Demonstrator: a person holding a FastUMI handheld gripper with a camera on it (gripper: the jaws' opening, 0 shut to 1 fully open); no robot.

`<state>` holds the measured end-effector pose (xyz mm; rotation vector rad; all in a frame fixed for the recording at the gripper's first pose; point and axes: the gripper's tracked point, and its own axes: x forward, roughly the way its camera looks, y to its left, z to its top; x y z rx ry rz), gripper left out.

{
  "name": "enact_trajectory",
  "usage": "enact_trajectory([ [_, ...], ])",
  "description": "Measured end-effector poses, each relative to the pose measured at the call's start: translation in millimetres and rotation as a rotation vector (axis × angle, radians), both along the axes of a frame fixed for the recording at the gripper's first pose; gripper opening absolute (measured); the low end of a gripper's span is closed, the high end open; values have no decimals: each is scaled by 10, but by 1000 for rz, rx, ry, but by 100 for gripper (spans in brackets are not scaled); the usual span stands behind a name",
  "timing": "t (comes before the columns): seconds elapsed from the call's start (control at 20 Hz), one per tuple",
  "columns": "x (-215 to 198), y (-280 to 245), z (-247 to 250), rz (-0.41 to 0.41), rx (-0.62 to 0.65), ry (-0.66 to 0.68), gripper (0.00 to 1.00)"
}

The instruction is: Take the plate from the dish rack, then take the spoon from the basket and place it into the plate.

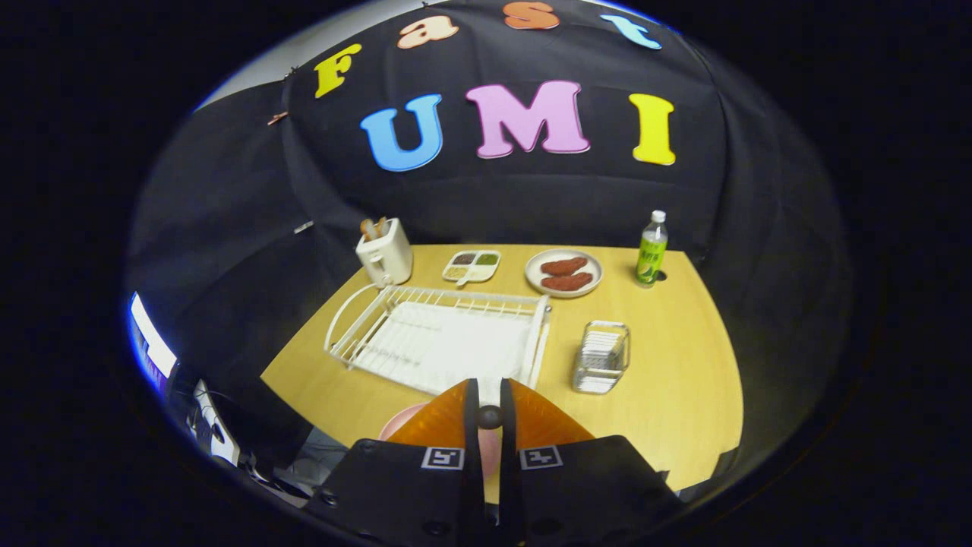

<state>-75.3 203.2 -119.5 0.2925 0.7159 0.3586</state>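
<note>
My gripper (490, 414) hangs over the near edge of the table, its fingers shut on a small dark rounded piece, seemingly the end of the spoon (490, 417); the remainder of the spoon is hidden behind the fingers. Right under the fingers lies a pink plate (399, 424), showing at their left and through the gap between them. Just beyond the fingers stands the white wire dish rack (440, 334) with nothing in it. To its right sits the small wire basket (601, 355), which looks empty.
At the back of the wooden table (683, 380) stand a white toaster (385, 252), a divided tray of condiments (472, 266), a plate with two brown patties (563, 273) and a green bottle (651, 249). Black cloth walls the booth.
</note>
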Motion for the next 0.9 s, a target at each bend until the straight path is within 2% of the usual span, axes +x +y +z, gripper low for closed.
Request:
enact_trajectory([
  [0.15, -134, 525, -307, 91, 40, 28, 12],
  [0.4, 45, 1061, -618, 203, 31, -27, 12],
  [0.6, -117, 1044, -850, 252, -11, -41, 12],
  [0.9, -535, 823, -1243, 320, -6, 78, 14],
])
